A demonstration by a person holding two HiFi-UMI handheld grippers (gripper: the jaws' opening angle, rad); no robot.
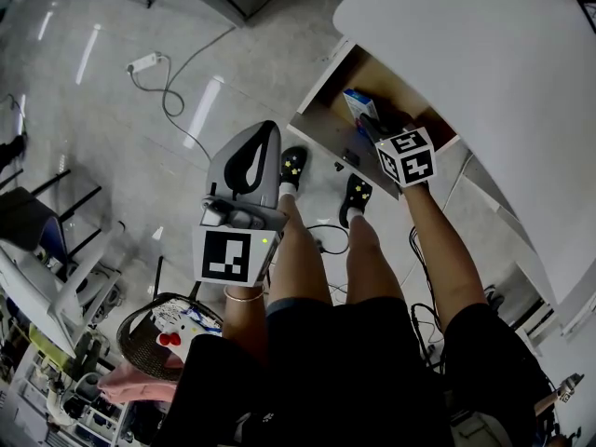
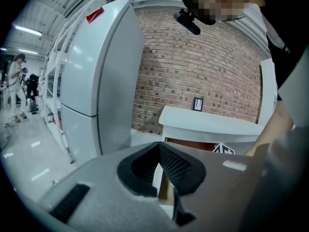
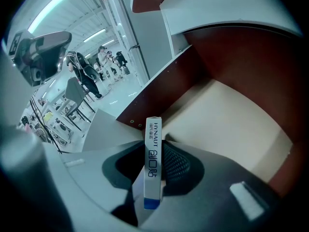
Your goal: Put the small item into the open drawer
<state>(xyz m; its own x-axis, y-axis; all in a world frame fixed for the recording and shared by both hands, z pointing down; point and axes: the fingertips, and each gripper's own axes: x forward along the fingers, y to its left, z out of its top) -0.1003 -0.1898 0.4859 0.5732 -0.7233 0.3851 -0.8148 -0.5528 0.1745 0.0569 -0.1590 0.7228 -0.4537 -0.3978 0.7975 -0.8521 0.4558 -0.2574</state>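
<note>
Right tongs (image 3: 154,168) on slim box (image 3: 153,146), its broad faces mostly hidden

White power strip (image 1: 144,62) and cable (image 1: 169,96) lie on the glossy floor (image 1: 102,156).

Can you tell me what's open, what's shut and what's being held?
drawer: pulled open, bottom bare.
small box: pinched on edge between the right gripper's jaws, at the drawer, not let go.
right gripper: shut on the small box.
left gripper: jaws together, nothing in them.
fridge: doors shut.
</note>
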